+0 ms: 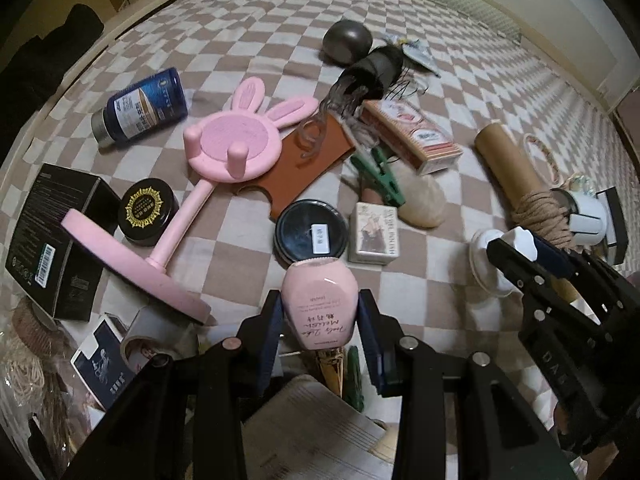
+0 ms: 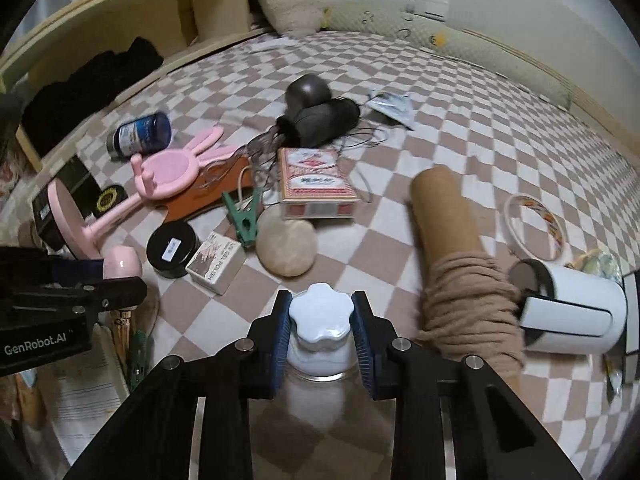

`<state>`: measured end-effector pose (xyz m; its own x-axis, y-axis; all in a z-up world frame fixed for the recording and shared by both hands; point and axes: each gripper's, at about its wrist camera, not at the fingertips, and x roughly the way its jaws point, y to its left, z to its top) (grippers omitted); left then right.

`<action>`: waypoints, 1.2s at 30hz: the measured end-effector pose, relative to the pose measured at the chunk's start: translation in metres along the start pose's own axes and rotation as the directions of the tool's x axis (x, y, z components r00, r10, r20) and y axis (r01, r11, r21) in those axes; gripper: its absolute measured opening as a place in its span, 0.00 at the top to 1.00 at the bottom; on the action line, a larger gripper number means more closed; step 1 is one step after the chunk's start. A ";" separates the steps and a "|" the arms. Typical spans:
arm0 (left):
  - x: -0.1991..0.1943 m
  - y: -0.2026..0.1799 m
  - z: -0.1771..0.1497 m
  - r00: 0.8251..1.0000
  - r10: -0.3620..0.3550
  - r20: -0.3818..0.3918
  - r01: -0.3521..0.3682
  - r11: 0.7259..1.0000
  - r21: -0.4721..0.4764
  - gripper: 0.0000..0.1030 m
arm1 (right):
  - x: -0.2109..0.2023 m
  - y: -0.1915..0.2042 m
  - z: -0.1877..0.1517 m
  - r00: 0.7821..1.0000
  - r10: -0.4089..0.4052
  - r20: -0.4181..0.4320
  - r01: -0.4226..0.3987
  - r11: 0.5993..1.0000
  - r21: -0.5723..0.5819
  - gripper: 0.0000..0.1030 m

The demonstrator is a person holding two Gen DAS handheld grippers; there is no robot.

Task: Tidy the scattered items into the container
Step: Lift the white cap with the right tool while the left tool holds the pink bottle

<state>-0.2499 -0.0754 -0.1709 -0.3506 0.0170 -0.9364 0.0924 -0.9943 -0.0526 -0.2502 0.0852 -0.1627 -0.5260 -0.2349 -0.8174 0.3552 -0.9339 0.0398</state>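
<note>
Left gripper [image 1: 320, 316] clamps pink bottle [image 1: 319, 304], lifted over clutter at near edge of checkered bed [image 1: 248, 32]. Right gripper [image 2: 321, 320] grips white-lidded jar [image 2: 320, 322] beside yarn tube [image 2: 460, 248]. Container not identifiable.

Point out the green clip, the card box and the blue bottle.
green clip [image 2: 243, 216]: right wrist view, on its body.
card box [image 2: 314, 178]: right wrist view, top face.
blue bottle [image 1: 142, 106]: left wrist view, on its label.
</note>
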 end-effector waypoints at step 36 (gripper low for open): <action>-0.112 -0.121 -0.027 0.983 -0.129 0.127 0.104 0.977 0.187 0.64 | -0.161 -0.099 -0.026 0.992 -0.114 0.051 0.106 0.984 0.143 0.71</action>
<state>-0.1970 0.0454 -0.0686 -0.4754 0.1321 -0.8698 -0.1209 -0.9891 -0.0841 -0.1810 0.2221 -0.0501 -0.6017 -0.1406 -0.7862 0.1836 -0.9824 0.0351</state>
